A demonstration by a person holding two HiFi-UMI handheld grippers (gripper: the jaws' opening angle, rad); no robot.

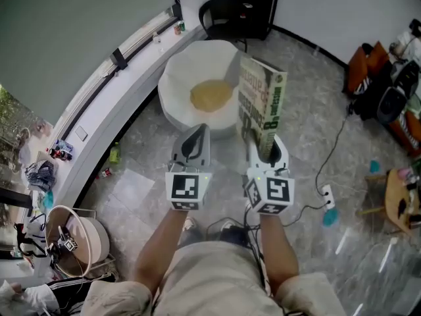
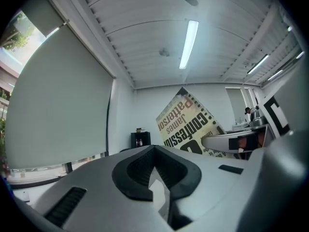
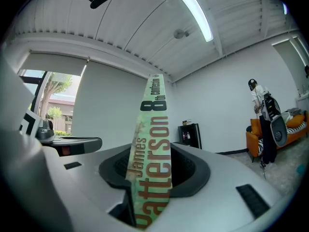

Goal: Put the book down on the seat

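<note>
A paperback book (image 1: 262, 107) with a green spine stands upright, and my right gripper (image 1: 266, 151) is shut on its lower edge. In the right gripper view the spine (image 3: 154, 153) runs up between the dark pads (image 3: 193, 170). The book is held in the air just in front of the seat, a round white chair (image 1: 181, 78) with a yellow cushion (image 1: 210, 95). My left gripper (image 1: 195, 142) is level beside it on the left, shut with nothing in it. In the left gripper view the book's cover (image 2: 186, 124) shows tilted at the right.
A curved window ledge (image 1: 112, 104) runs along the left. A black chair (image 1: 220, 12) and a black cabinet (image 1: 253, 2) stand behind the seat. A power strip with a cable (image 1: 327, 196) lies on the floor at right, near a wooden stool (image 1: 398, 199) and an orange sofa (image 1: 365, 64).
</note>
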